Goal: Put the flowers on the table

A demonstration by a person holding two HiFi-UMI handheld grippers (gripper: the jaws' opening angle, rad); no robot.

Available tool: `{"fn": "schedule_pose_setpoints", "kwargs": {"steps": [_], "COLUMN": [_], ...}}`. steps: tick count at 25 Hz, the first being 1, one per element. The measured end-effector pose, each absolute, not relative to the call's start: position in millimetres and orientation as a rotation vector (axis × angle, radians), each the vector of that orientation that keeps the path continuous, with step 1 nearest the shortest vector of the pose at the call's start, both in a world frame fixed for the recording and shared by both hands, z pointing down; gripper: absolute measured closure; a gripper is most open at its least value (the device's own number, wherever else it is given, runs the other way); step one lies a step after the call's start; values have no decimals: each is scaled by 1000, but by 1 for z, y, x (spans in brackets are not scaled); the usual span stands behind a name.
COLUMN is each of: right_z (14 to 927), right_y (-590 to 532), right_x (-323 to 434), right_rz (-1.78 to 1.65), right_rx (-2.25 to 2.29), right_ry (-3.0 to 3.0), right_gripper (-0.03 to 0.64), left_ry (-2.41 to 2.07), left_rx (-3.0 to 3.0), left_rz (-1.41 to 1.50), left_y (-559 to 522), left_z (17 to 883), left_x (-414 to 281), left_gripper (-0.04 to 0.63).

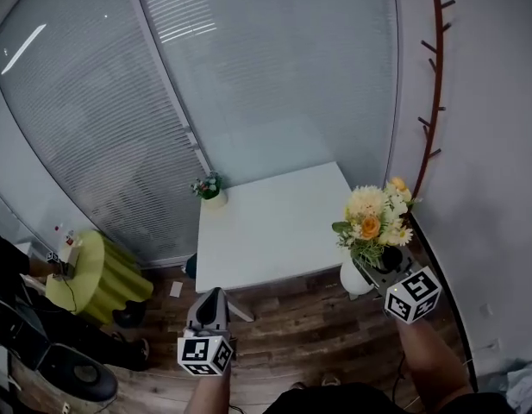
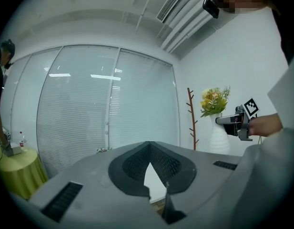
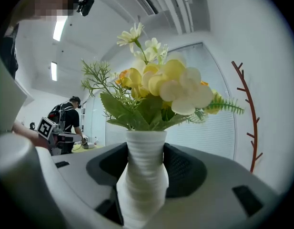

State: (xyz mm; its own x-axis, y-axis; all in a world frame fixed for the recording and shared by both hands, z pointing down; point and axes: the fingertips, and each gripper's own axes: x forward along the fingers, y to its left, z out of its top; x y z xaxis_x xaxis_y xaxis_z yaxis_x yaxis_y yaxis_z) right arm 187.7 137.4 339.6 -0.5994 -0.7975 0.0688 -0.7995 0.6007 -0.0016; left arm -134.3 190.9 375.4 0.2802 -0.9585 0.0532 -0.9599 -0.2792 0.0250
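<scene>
Standing before a white surface [image 1: 274,222], the person holds both grippers short of its near edge.

Far left: a round green table [image 1: 97,266] with small items on it, well apart from the work. On the surface's far left corner stands a small pot [image 1: 209,188] with a posy.

Left gripper [image 1: 212,297]: jaws drawn together, nothing between them, held over the wooden floor [image 1: 291,317] below the near edge. Idle.

Right gripper [image 1: 374,267]: jaws clamped on the ribbed neck of a white vase [image 1: 352,281], which is upright and carries the flowers [image 1: 373,216], yellow, orange and cream. The vase hangs beside the surface's near right corner, seemingly off the top and not set down.

Far right: a branch-shaped coat rack [image 1: 434,84] on the wall.

Judgement: the pick-up is done and the carry looks close to finished. Left to do: bring the vase over the surface, lower it until it stands, then release.
</scene>
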Motion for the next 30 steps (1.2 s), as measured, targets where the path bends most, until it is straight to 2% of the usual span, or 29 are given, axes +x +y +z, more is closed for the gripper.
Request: {"fn": "schedule_pose_setpoints", "kwargs": {"steps": [5, 13, 30], "right_z": [353, 356, 371], "right_y": [129, 119, 39], "right_x": [200, 209, 192], "right_rz": [70, -20, -1], "right_rx": [1356, 1324, 1429], "right_ry": [-2749, -2746, -2724], "right_gripper": [368, 368, 370], "left_ry": [-1845, -1873, -1789], "left_rx": [2466, 2485, 2555], "left_rz": [-47, 13, 14], "left_y": [189, 186, 86], "left_z": [363, 366, 380], "left_x": [-116, -97, -122], "left_gripper": [591, 591, 591]}}
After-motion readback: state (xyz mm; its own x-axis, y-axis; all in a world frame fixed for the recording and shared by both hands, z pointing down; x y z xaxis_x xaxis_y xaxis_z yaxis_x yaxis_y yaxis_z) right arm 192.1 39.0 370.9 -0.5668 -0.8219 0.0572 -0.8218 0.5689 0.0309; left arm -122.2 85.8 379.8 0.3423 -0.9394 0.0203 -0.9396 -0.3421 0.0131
